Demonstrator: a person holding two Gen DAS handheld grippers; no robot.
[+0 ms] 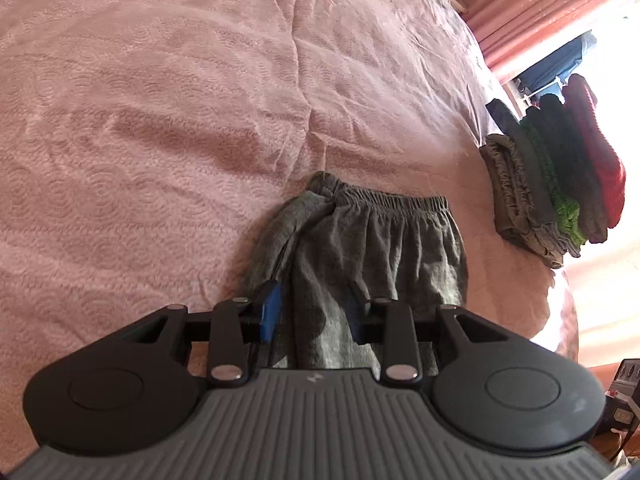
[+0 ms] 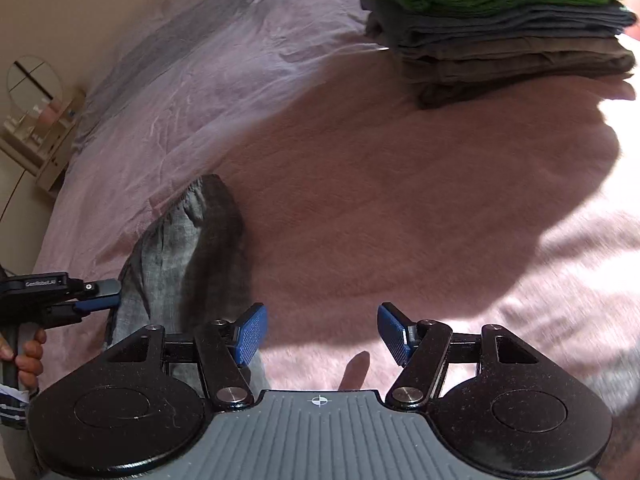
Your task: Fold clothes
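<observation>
Shorts: grey shorts (image 1: pixel 360 248) on the pink bedspread (image 1: pixel 140 120), fabric between the left gripper (image 1: pixel 314 316) pads, contact unclear.
Right gripper (image 2: pixel 322 334): spread wide, empty, just right of the shorts.
Writing: left gripper's label, possibly "GenRobot.AI".

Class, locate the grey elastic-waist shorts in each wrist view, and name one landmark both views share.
Left wrist: grey elastic-waist shorts lie centre, just beyond the gripper fingers.
Right wrist: shorts at lower left.
Shared landmark: stack of folded clothes on the pink bedspread.
</observation>
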